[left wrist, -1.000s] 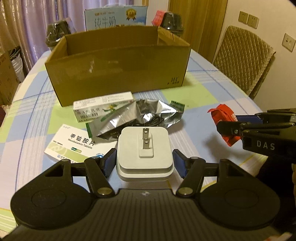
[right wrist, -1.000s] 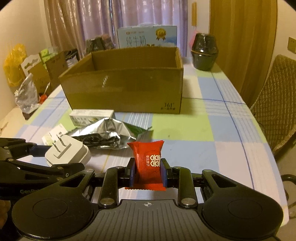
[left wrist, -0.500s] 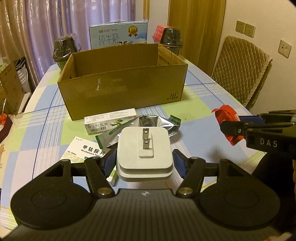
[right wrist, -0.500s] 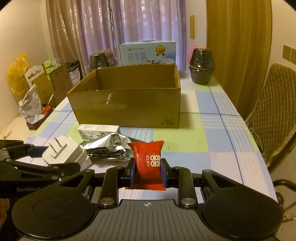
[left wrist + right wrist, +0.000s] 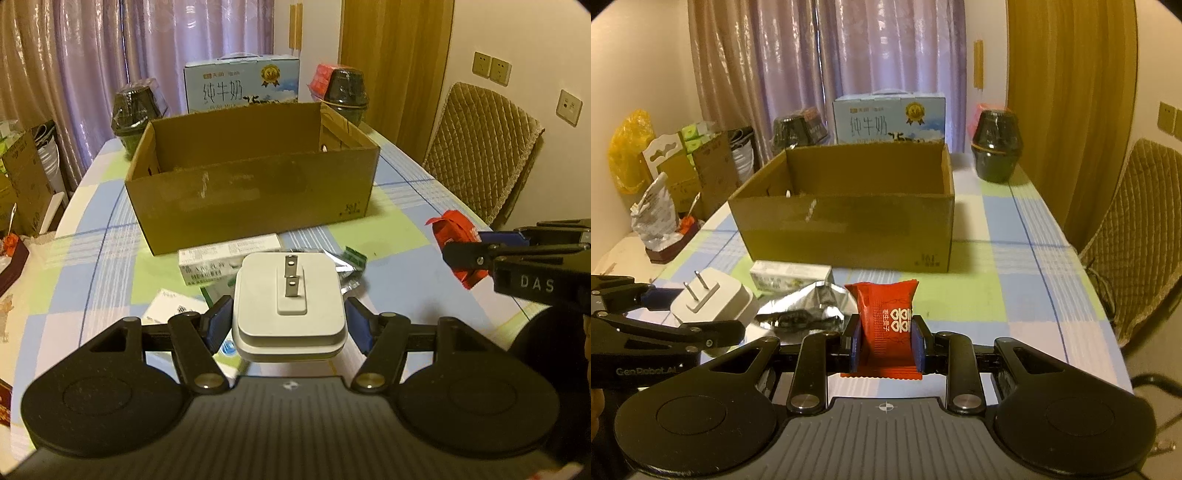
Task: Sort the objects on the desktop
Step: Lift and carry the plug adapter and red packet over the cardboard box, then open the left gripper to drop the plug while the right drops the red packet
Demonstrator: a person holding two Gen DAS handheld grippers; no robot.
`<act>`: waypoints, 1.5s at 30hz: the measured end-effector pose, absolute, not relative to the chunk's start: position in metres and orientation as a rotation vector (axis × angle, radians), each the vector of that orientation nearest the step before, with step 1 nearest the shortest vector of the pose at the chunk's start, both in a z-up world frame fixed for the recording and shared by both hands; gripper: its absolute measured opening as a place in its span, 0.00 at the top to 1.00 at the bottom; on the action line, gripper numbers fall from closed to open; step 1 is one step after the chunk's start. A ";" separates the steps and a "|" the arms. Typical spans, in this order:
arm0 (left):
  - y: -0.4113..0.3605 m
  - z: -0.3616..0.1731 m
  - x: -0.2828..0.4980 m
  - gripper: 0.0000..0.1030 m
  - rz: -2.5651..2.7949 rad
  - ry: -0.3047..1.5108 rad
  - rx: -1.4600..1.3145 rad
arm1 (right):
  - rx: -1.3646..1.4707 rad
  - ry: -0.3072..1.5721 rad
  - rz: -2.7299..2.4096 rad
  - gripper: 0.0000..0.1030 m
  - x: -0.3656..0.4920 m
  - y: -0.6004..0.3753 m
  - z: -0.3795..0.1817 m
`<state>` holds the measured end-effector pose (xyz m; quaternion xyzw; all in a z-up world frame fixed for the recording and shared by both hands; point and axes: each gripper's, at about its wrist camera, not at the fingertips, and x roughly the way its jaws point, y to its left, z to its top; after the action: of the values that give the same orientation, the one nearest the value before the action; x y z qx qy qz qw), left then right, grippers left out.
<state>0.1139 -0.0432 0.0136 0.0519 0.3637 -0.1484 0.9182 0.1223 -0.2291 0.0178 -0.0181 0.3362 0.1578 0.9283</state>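
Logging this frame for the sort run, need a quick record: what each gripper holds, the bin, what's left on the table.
left gripper: shut on white charger, prongs facing away from the camera
right gripper: shut on red packet
box: open-topped cardboard, ahead of both grippers
left on table: foil bag, medicine box, tablet box
both items: held above the table, short of the box

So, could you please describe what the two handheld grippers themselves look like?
Both are matte black, with two round discs, ribbed grey centre plates and silver pivot pins. The left gripper has blue pads; the right gripper too. From the side, white lettering shows: "DAS" on the right, "GenRobot" on the left.
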 end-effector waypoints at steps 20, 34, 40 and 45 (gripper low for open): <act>-0.018 0.064 0.261 0.41 -0.264 0.650 0.094 | -0.013 0.614 0.370 0.76 0.276 -0.198 0.062; -0.021 0.052 0.343 0.41 -0.257 0.668 0.067 | -0.012 0.655 0.375 0.76 0.348 -0.182 0.045; -0.020 0.041 0.359 0.41 -0.254 0.690 0.053 | -0.014 0.671 0.386 0.76 0.362 -0.172 0.034; -0.022 0.036 0.368 0.41 -0.244 0.680 0.055 | -0.011 0.666 0.391 0.76 0.368 -0.168 0.031</act>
<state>0.3684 -0.0224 0.0356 0.0271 0.3326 -0.1193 0.9351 0.3682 -0.1684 0.0312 -0.0053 0.3248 0.1908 0.9263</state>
